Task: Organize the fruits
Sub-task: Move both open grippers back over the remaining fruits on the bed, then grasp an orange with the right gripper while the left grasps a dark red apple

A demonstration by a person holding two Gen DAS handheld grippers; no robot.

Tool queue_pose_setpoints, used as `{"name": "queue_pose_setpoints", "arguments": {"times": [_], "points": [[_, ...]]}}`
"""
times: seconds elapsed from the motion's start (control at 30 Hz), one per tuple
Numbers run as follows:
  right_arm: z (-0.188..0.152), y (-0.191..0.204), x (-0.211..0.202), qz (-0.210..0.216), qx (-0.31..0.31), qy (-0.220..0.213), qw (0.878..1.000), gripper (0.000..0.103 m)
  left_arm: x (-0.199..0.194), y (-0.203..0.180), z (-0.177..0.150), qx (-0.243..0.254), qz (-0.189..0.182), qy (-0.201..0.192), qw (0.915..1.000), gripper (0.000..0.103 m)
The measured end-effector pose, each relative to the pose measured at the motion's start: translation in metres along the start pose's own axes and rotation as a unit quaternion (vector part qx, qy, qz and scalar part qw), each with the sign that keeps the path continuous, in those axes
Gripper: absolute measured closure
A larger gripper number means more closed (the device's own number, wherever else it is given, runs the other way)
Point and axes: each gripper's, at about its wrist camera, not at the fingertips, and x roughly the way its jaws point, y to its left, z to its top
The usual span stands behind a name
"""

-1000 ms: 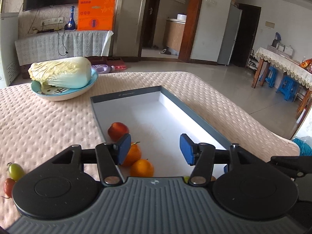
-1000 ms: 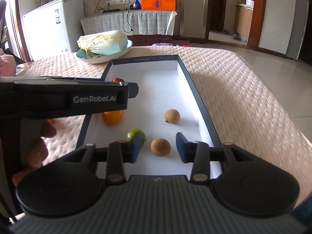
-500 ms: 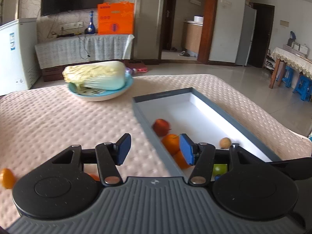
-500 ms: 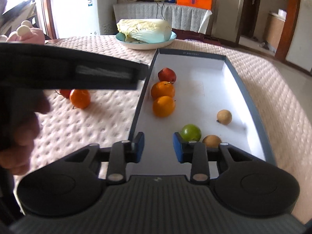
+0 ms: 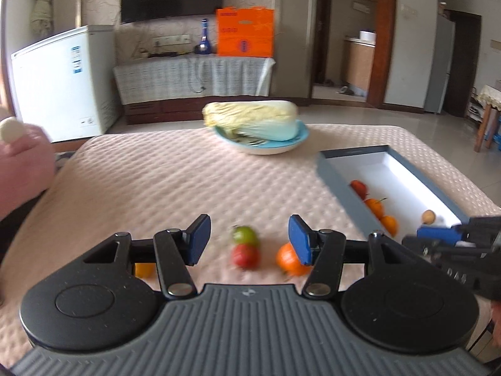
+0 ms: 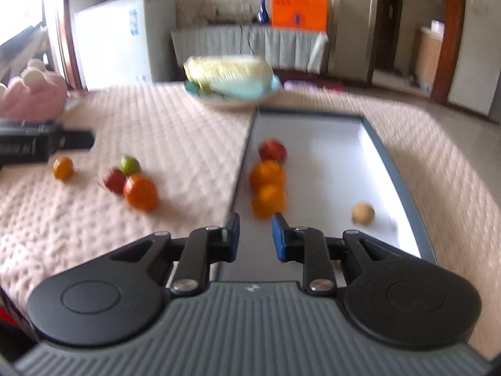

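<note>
Fruits: some lie loose on the pink cover, some lie in the long grey box (image 6: 394, 169).
Your left gripper (image 5: 247, 239): you tip it down over the cover. Its blue pads stand apart, let go, with nothing pinched.
Loose fruits by your left gripper: a green fruit (image 5: 245, 235) and a red fruit (image 5: 245, 256) sit in the gap ahead of the pads, touching each other. An orange (image 5: 289, 260) sits just by the right pad, partly behind it. A small orange fruit (image 5: 144, 270) peeks out under the left finger.
Your right gripper (image 6: 255, 235): you tip it down over the near end of the box. Its jaws have just been closing and are now clenched tight on nothing; a thin slit still shows between the pads.
Box: its inside is white. Its long side runs straight away from your right gripper, toward the blue plate (image 6: 231, 95).
In the box: a red fruit (image 6: 272, 150), then an orange (image 6: 267, 174), then one more orange (image 6: 268, 200) make a row along the left wall. The nearest one is just ahead of the right pad. A small brown fruit (image 6: 362, 214) sits alone, off to the right.
Plate: a big cabbage (image 5: 250, 119) lies on its side on it, long way across, beyond the far end of the box.
Pink cloth thing (image 6: 31, 97): far off to the left of both grippers; I cannot tell what it is.
</note>
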Motion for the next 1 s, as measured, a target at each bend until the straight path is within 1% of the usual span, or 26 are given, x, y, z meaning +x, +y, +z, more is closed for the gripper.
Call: {"name": "queue_pose_setpoints", "arguments": {"times": [0.07, 0.13, 0.2, 0.3, 0.4, 0.43, 0.47, 0.5, 0.53, 0.57, 0.63, 0.77, 0.9, 1.0], "points": [[0.003, 0.008, -0.001, 0.030, -0.003, -0.012, 0.999, 0.076, -0.008, 0.012, -0.005, -0.008, 0.006, 0.001, 1.0000, 0.042], [0.004, 0.021, 0.002, 0.049, -0.018, -0.012, 0.999, 0.076, -0.011, 0.021, -0.010, -0.014, 0.011, 0.004, 0.9998, 0.042], [0.005, 0.034, 0.006, 0.062, -0.032, -0.007, 0.998, 0.076, -0.008, 0.028, -0.014, -0.018, 0.016, 0.011, 0.9996, 0.042], [0.006, 0.046, 0.011, 0.077, -0.036, -0.001, 0.996, 0.076, 0.003, 0.030, -0.019, -0.012, 0.031, 0.025, 0.9991, 0.042], [0.007, 0.054, 0.016, 0.084, -0.037, 0.003, 0.996, 0.076, 0.006, 0.037, -0.020, -0.022, 0.032, 0.028, 0.9988, 0.042], [0.007, 0.056, 0.018, 0.084, -0.037, 0.006, 0.996, 0.076, 0.006, 0.039, -0.019, -0.027, 0.032, 0.026, 0.9988, 0.042], [0.006, 0.059, 0.021, 0.081, -0.038, 0.008, 0.996, 0.072, 0.006, 0.041, -0.018, -0.031, 0.032, 0.023, 0.9987, 0.042], [0.006, 0.062, 0.024, 0.079, -0.039, 0.009, 0.996, 0.061, 0.005, 0.043, -0.017, -0.036, 0.032, 0.021, 0.9986, 0.042], [0.006, 0.064, 0.027, 0.075, -0.039, 0.008, 0.996, 0.057, 0.003, 0.045, -0.016, -0.040, 0.031, 0.020, 0.9985, 0.042], [0.005, 0.067, 0.029, 0.070, -0.041, 0.005, 0.997, 0.056, 0.002, 0.047, -0.016, -0.044, 0.031, 0.019, 0.9984, 0.042], [0.006, 0.072, 0.034, 0.063, -0.044, 0.005, 0.997, 0.056, 0.001, 0.051, -0.016, -0.047, 0.031, 0.020, 0.9982, 0.042], [0.007, 0.081, 0.046, 0.063, -0.046, 0.012, 0.997, 0.056, 0.001, 0.060, -0.017, -0.052, 0.029, 0.024, 0.9980, 0.042], [0.009, 0.092, 0.057, 0.063, -0.047, 0.011, 0.997, 0.056, 0.004, 0.067, -0.021, -0.054, 0.029, 0.031, 0.9977, 0.042], [0.009, 0.098, 0.066, 0.053, -0.051, 0.017, 0.997, 0.057, 0.008, 0.067, -0.024, -0.043, 0.024, 0.034, 0.9982, 0.042]]}}
